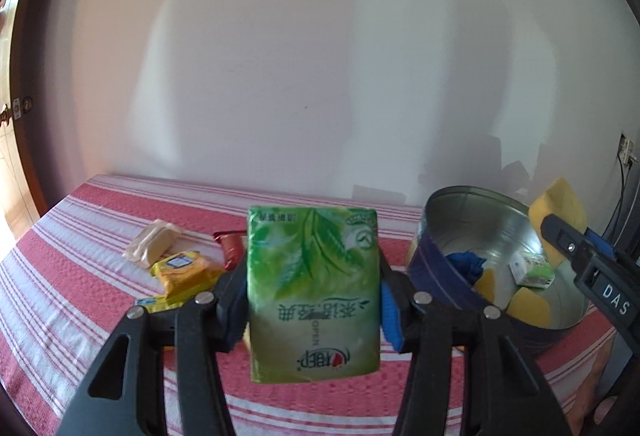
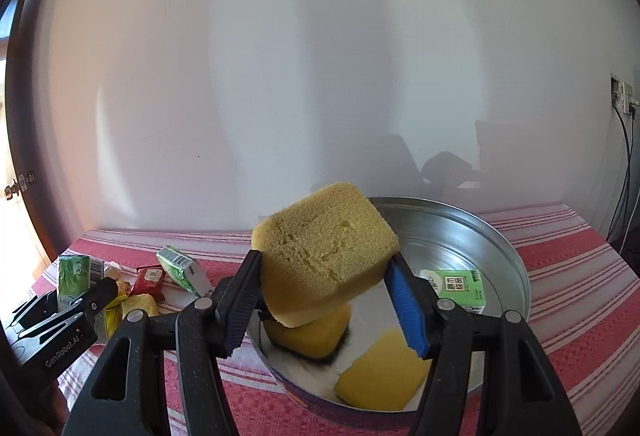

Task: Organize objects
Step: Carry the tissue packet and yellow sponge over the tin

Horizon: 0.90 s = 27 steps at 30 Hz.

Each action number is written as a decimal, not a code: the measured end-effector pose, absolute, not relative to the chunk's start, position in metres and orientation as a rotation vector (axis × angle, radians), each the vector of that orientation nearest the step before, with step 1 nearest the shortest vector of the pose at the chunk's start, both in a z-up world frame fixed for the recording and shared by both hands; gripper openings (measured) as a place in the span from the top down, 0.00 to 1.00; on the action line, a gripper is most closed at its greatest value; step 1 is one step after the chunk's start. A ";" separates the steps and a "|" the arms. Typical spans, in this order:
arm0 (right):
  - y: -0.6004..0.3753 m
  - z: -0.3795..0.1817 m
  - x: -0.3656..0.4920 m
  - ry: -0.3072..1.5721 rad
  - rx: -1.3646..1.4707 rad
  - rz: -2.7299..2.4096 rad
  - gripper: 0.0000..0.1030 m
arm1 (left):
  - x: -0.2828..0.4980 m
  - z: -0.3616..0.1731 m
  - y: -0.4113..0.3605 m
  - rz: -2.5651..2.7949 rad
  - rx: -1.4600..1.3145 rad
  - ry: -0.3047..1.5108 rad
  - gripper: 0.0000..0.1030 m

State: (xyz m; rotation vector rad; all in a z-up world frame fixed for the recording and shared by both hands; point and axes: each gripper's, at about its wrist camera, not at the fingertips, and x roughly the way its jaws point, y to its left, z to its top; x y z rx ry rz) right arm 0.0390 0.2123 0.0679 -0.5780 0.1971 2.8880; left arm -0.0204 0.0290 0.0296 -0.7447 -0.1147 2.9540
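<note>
Sponge up close in the right hand-held gripper, jaws clamped on its two sides, and it sits tilted, bulging over the near rim of the round metal tin. The squeeze is on soft foam, so the risk here is a spring-out: let go off-centre and it could bounce off the two yellow sponges already lying in the tin and tip over the rim onto the striped worktop. The small green carton against the tin's far wall could get knocked flat too. On the left side, the left hand-held gripper is clenched on a green tissue pack, held upright above the worktop, left of the tin. That pack is slick plastic gripped by its edges, and it could slide down between the pads. Both tools look headed for one tin, so a clash at the rim is the bigger worry. Farther off on the left, the yellow packet, beige packet and red wrapper wait untouched.
</note>
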 end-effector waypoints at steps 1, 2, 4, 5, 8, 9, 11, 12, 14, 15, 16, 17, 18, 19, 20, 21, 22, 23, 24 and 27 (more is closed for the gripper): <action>0.215 0.068 0.040 0.198 -0.575 2.882 0.38 | -0.022 0.032 0.037 2.941 -0.732 -0.105 0.49; 0.220 0.069 0.040 0.196 -0.572 2.877 0.38 | -0.022 0.034 0.045 2.927 -0.723 -0.099 0.49; 0.227 0.069 0.041 0.186 -0.567 2.861 0.38 | -0.025 0.037 0.057 2.902 -0.718 -0.095 0.49; 0.230 0.068 0.041 0.184 -0.566 2.851 0.38 | -0.027 0.038 0.063 2.891 -0.716 -0.093 0.49; 0.242 0.068 0.040 0.207 -0.568 2.824 0.38 | -0.032 0.041 0.081 2.872 -0.701 -0.073 0.49; 0.247 0.068 0.040 0.218 -0.570 2.815 0.38 | -0.033 0.041 0.086 2.866 -0.699 -0.068 0.49; 0.253 0.067 0.039 0.224 -0.573 2.801 0.38 | -0.036 0.041 0.095 2.853 -0.699 -0.063 0.49; 0.258 0.067 0.040 0.222 -0.577 2.794 0.38 | -0.035 0.040 0.099 2.848 -0.698 -0.059 0.49; 0.262 0.066 0.038 0.224 -0.585 2.785 0.38 | -0.038 0.040 0.110 2.838 -0.700 -0.050 0.49; 0.265 0.065 0.036 0.223 -0.594 2.780 0.38 | -0.039 0.039 0.115 2.831 -0.701 -0.048 0.49; 0.267 0.063 0.036 0.218 -0.602 2.776 0.38 | -0.040 0.038 0.119 2.825 -0.702 -0.044 0.49; 0.269 0.062 0.035 0.211 -0.611 2.772 0.38 | -0.041 0.037 0.125 2.819 -0.704 -0.038 0.49; 0.271 0.060 0.033 0.206 -0.621 2.765 0.38 | -0.043 0.036 0.129 2.814 -0.706 -0.032 0.49; 0.275 0.061 0.033 0.210 -0.630 2.761 0.38 | -0.044 0.035 0.134 2.809 -0.709 -0.026 0.49; 0.277 0.059 0.030 0.219 -0.641 2.757 0.38 | -0.044 0.034 0.137 2.804 -0.713 -0.023 0.49; 0.280 0.058 0.030 0.233 -0.651 2.752 0.38 | -0.045 0.033 0.141 2.800 -0.716 -0.021 0.49; 0.284 0.058 0.029 0.242 -0.655 2.748 0.38 | -0.046 0.032 0.145 2.796 -0.721 -0.018 0.49; 0.285 0.058 0.028 0.248 -0.658 2.743 0.38 | -0.047 0.031 0.148 2.792 -0.724 -0.016 0.49; 0.290 0.058 0.027 0.252 -0.660 2.738 0.38 | -0.048 0.030 0.151 2.789 -0.727 -0.014 0.49; 0.297 0.057 0.025 0.245 -0.663 2.718 0.38 | -0.050 0.027 0.160 2.779 -0.736 -0.006 0.49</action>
